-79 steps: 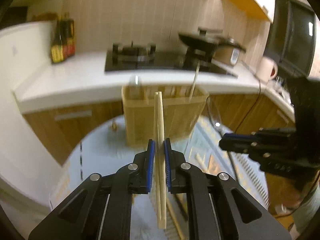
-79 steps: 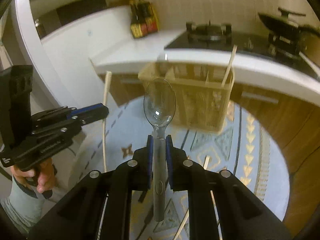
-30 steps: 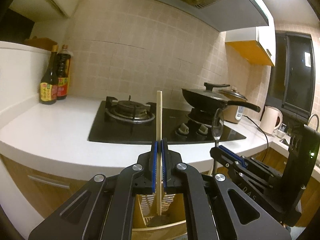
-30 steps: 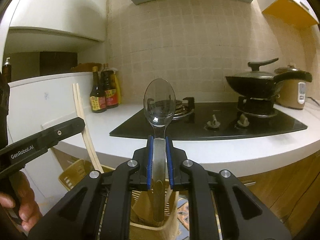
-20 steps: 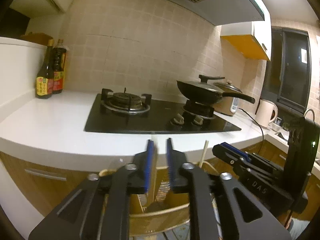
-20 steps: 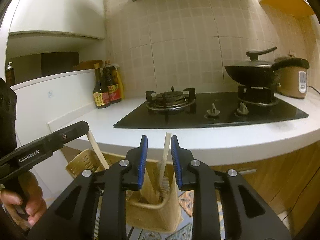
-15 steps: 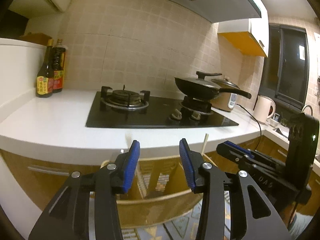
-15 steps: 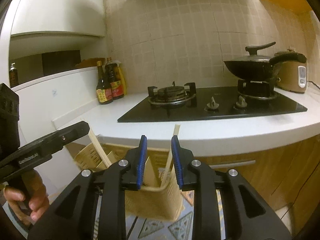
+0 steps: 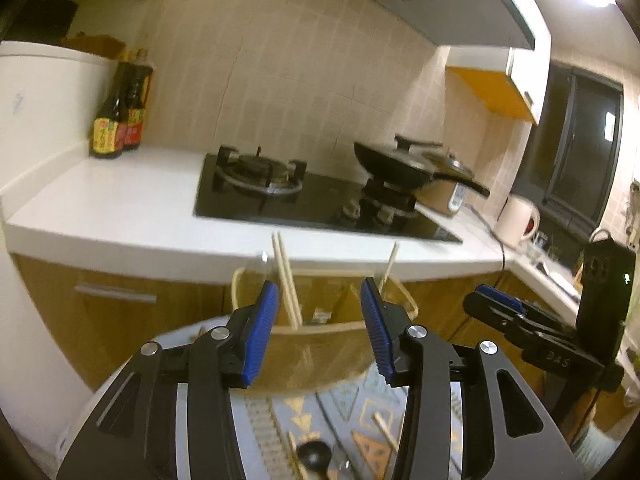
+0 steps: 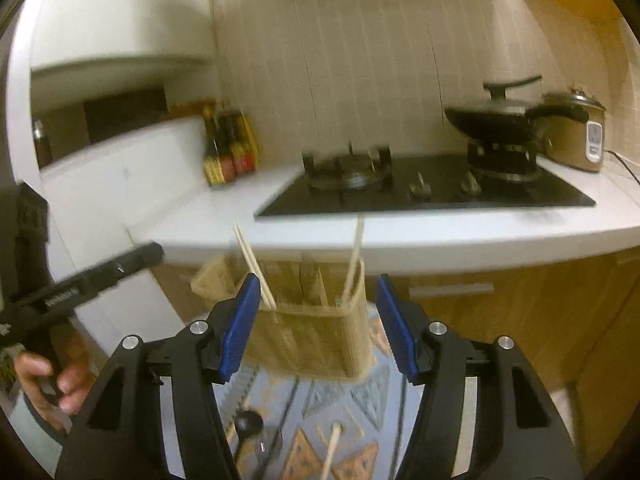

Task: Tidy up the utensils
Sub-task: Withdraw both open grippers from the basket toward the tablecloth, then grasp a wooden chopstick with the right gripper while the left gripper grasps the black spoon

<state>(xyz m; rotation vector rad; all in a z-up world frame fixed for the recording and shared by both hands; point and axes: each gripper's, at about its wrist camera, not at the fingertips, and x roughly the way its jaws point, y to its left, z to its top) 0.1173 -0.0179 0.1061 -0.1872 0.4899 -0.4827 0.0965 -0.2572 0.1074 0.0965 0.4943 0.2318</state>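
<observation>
A woven utensil holder (image 9: 320,340) stands on a blue patterned mat (image 9: 340,420); it also shows in the right wrist view (image 10: 312,336). A pair of wooden chopsticks (image 9: 286,284) and a single chopstick (image 9: 389,266) stand in it, seen too in the right wrist view as the pair (image 10: 254,266) and the single (image 10: 354,260). My left gripper (image 9: 320,332) is open and empty, just in front of the holder. My right gripper (image 10: 316,324) is open and empty, also in front of it. Loose chopsticks (image 10: 332,448) and a dark spoon (image 10: 248,424) lie on the mat.
Behind the holder is a white counter (image 9: 120,200) with a black gas hob (image 9: 280,196), a lidded pan (image 9: 404,164), a rice cooker (image 10: 576,136), a kettle (image 9: 518,216) and sauce bottles (image 9: 118,120). Wooden cabinet fronts (image 9: 100,312) lie below.
Both grippers let go of their loads over the holder: the chopsticks and the clear spoon dropped in. Both jaws then opened wide and drew back and down.
</observation>
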